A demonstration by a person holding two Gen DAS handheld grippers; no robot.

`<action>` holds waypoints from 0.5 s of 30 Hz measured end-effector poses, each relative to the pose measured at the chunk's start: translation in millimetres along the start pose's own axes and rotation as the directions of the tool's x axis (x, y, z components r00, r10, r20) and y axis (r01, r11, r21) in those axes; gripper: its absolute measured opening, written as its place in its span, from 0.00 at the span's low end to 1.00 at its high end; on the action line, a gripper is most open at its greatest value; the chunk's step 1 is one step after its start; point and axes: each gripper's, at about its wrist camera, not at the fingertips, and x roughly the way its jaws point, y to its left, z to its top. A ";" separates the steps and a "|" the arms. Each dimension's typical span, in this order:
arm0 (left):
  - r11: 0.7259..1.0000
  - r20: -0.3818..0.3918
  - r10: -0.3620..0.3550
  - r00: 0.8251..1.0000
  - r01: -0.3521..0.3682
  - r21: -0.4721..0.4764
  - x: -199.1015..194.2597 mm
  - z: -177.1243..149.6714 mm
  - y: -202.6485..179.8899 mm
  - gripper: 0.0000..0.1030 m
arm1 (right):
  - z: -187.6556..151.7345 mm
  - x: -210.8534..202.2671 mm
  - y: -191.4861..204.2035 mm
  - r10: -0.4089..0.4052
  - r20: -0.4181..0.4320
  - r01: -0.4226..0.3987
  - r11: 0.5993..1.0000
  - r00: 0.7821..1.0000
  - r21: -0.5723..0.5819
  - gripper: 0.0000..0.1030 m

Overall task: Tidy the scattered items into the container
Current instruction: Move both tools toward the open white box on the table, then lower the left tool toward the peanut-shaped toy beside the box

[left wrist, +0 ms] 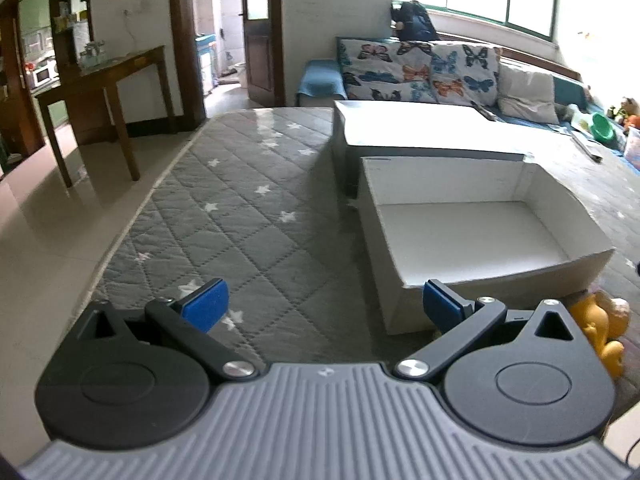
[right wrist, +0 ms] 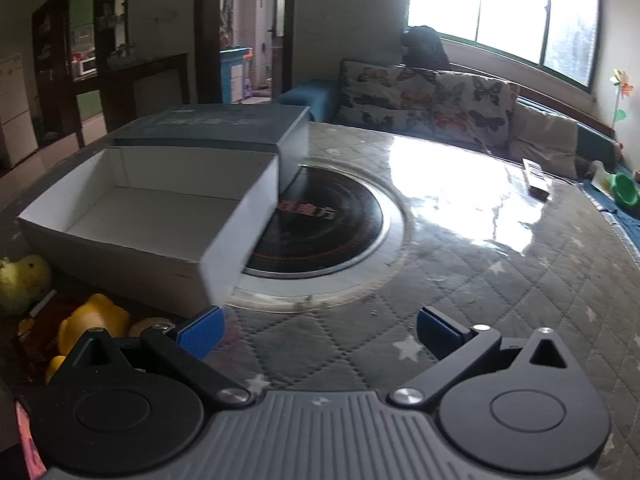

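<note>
An open white cardboard box (left wrist: 476, 236) (right wrist: 132, 216) stands empty on the grey quilted table, pulled out of a dark sleeve (left wrist: 416, 128) (right wrist: 224, 124). A yellow toy figure (left wrist: 600, 328) (right wrist: 94, 320) lies just in front of the box, partly hidden by the gripper bodies. A yellow-green plush (right wrist: 22, 284) sits left of it in the right wrist view. My left gripper (left wrist: 326, 308) is open over the quilt, left of the box's front corner. My right gripper (right wrist: 320, 332) is open and holds nothing, to the right of the box and toys.
A round black induction plate (right wrist: 320, 224) is set in the table, partly under the box. A remote (right wrist: 536, 180) and a green bowl (right wrist: 626, 188) lie at the far right. A butterfly-patterned sofa (left wrist: 420, 68) stands behind, a wooden table (left wrist: 100, 84) at left.
</note>
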 end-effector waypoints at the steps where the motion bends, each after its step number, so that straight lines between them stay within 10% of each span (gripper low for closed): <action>1: 1.000 -0.003 -0.012 1.000 0.012 0.003 -0.8 -0.4 -2.2 1.00 | 0.2 -0.2 2.3 0.007 -0.002 -0.007 1.000 1.000 -0.005 1.00; 15: 0.991 -0.031 -0.116 0.993 0.118 0.058 2.0 8.5 -33.0 1.00 | -0.1 -9.4 25.8 0.086 -0.016 -0.087 0.993 0.996 -0.075 0.94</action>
